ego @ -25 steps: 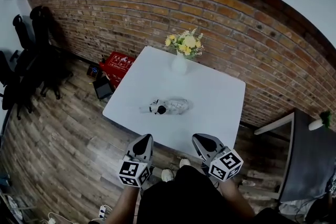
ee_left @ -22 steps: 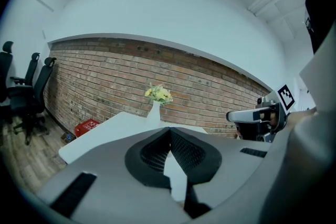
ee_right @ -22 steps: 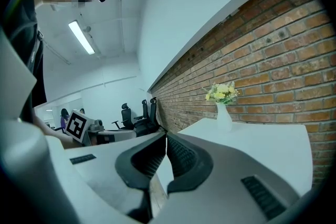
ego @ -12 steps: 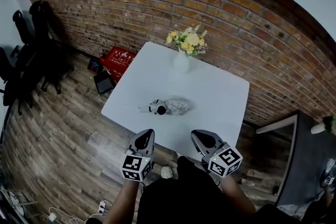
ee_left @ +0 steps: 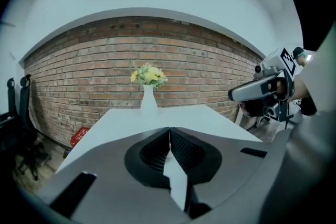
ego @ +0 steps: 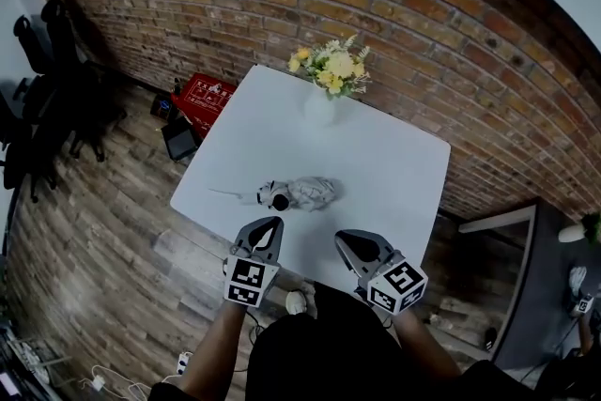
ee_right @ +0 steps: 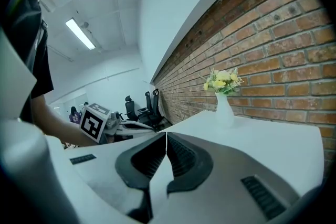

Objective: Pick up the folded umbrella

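The folded umbrella (ego: 302, 193), grey-white patterned with a black handle end, lies on the near half of the white table (ego: 394, 164). My left gripper (ego: 272, 223) is shut and empty, hovering at the table's near edge just short of the umbrella. My right gripper (ego: 342, 238) is also shut and empty, to the umbrella's near right. In the left gripper view the jaws (ee_left: 169, 129) meet tip to tip and hide the umbrella; the right gripper (ee_left: 257, 89) shows at the right. The right gripper view shows its own gripper (ee_right: 166, 134) with the jaws closed, and the left gripper (ee_right: 128, 127) beyond.
A white vase of yellow flowers (ego: 321, 104) stands at the table's far edge against the brick wall (ego: 451, 42). On the wooden floor at the left are a red crate (ego: 208, 99) and black office chairs (ego: 47, 80). A dark desk (ego: 554, 296) stands at the right.
Both grippers have moved forward and down toward the table's near edge, the left one closing in on the umbrella. Both stay shut. The umbrella has not moved.
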The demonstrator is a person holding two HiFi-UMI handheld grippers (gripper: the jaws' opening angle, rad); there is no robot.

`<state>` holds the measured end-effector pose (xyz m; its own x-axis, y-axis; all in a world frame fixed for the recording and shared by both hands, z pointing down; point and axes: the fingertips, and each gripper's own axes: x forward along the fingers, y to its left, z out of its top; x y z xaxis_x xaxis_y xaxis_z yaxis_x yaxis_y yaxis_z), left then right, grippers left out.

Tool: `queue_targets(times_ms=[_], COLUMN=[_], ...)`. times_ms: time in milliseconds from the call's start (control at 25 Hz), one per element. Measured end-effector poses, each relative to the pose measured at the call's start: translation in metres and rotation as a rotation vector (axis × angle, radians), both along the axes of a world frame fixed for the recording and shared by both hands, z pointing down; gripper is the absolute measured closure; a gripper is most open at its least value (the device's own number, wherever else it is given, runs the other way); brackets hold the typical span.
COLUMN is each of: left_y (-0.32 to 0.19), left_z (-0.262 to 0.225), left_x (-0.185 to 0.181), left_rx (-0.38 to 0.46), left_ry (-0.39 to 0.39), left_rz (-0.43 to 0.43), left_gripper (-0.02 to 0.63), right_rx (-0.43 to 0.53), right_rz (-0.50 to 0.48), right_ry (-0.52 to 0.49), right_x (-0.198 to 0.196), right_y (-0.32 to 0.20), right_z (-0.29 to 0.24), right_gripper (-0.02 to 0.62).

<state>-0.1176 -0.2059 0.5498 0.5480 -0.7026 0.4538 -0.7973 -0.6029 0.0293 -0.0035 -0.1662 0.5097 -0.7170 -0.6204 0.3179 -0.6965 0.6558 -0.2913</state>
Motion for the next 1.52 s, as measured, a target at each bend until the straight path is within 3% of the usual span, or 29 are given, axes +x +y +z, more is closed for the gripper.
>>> queue_targets(times_ms=[600,1080,1280,1520], left_y=[-0.052,-0.061,-0.062,-0.069], left_z=[0.053,0.117,0.138,0.157], left_x=[0.033,0.052,0.056,0.058], left_rx=[-0.012,-0.103,-0.126,-0.163], left_ry=[-0.247,-0.505,-0.606,-0.658], left_rz=[0.23,0.496,0.598,0.655], left_gripper=[0.583,0.363,0.319,0.296], right_rx=[-0.041,-0.081,-0.092,-0.103], right_rz=[-0.015,0.007,0.019,0.019], right_ry=[0.038,0.054,0.051,0.045], right_x=[0.008,0.025,0.03,0.032], right_y=[-0.03,-0.035,-0.037,-0.04], right_z=[0.029,0.049,0.052,0.058], right_gripper=[0.572,0.572,0.572,0.572])
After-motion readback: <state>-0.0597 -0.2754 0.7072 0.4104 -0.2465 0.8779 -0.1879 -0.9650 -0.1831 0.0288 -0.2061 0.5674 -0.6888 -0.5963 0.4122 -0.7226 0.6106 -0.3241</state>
